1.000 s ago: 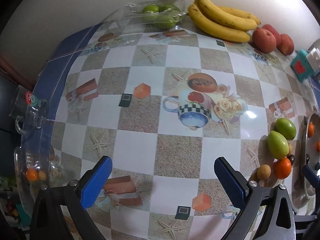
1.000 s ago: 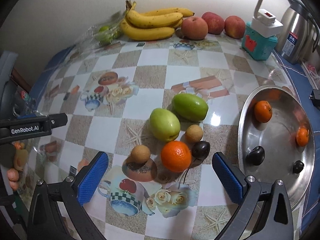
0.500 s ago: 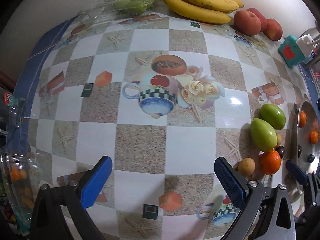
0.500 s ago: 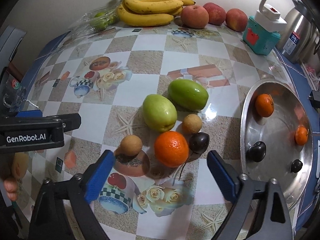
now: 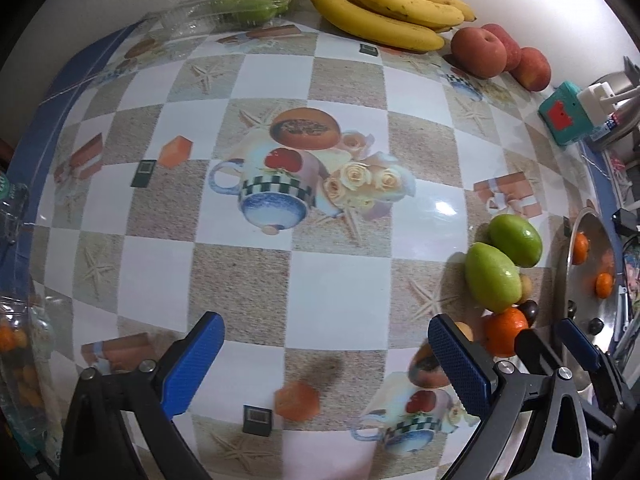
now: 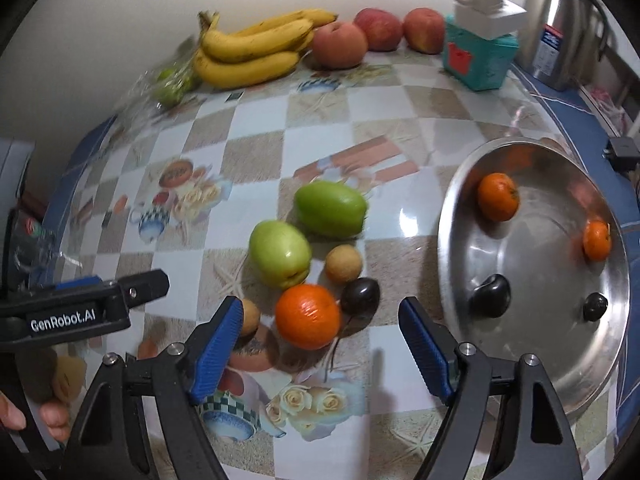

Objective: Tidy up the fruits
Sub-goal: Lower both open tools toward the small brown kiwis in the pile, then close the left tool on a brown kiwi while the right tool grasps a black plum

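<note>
An orange (image 6: 308, 316) lies on the patterned tablecloth in a cluster with two green fruits (image 6: 280, 254), two small tan fruits (image 6: 343, 264) and a dark plum (image 6: 360, 295). My right gripper (image 6: 320, 344) hangs over the orange. Its jaws are closing, the orange is between the blue pads, and there is a gap on both sides. A steel bowl (image 6: 532, 360) to the right holds two small oranges (image 6: 498, 196) and two dark fruits (image 6: 490, 295). My left gripper (image 5: 324, 356) stands open over bare cloth, left of the cluster (image 5: 494, 276).
Bananas (image 6: 252, 52), peaches (image 6: 340, 44) and a clear bag of green fruit (image 5: 248, 0) line the back wall. A teal box (image 6: 480, 60) and a steel kettle (image 6: 560, 36) stand at the back right. A clear container (image 5: 20, 344) sits at the left table edge.
The right gripper's jaws have narrowed and it has come closer to the orange. The left gripper has drifted toward the fruit cluster, so the right gripper's fingers now show in its view.
</note>
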